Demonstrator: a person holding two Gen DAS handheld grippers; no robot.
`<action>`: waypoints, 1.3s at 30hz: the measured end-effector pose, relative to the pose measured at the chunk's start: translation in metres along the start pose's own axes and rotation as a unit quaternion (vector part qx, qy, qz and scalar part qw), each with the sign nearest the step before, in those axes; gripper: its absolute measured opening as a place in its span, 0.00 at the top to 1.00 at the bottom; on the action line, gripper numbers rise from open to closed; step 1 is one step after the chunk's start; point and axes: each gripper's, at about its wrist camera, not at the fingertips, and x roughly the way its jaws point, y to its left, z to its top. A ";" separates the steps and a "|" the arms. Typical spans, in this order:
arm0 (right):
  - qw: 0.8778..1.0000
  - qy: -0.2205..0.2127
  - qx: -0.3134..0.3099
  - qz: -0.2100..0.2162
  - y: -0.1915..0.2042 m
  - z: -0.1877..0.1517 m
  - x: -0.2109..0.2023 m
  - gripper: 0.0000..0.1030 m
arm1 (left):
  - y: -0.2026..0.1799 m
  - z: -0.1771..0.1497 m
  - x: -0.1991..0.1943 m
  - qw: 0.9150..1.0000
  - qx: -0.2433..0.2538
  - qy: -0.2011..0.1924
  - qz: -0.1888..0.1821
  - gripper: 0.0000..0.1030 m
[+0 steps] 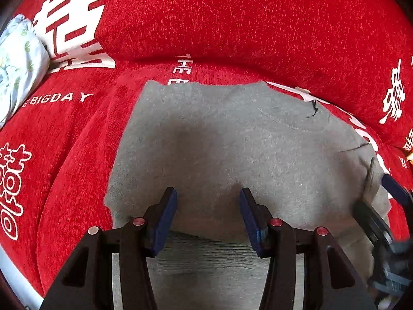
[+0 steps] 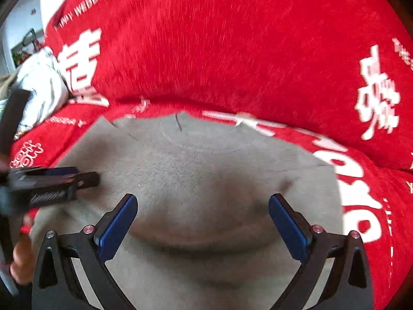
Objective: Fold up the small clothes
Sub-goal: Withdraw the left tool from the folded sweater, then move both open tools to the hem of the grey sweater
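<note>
The red sofa cover point(image 1: 232, 25) with white letters is under everything, and the grey garment point(image 1: 219, 134) lies flat on the seat in front of the backrest. My left tool point(image 1: 208, 201) and my right tool point(image 2: 202, 206) both hang above it, released, nothing between their pads.

One grey garment point(image 1: 232, 142) lies on one red sofa cover point(image 1: 232, 25) (white lettering all over it). One pale flowered cloth point(image 1: 18, 59) sits aside. Two grippers: left point(image 1: 208, 193), right point(image 2: 202, 199).
</note>
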 end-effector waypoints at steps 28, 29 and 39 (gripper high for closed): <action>0.973 0.051 0.083 -0.209 -0.092 -0.060 -0.028 0.02 | -0.064 -0.041 -0.027 0.992 0.115 -0.038 -0.030 0.49; 0.968 0.046 0.093 -0.227 -0.095 -0.062 -0.035 0.02 | -0.056 -0.042 -0.030 0.993 0.110 -0.044 -0.024 0.49; 0.995 0.028 0.050 -0.086 -0.015 -0.078 -0.045 0.02 | -0.062 -0.074 -0.031 0.990 0.124 -0.065 0.021 0.49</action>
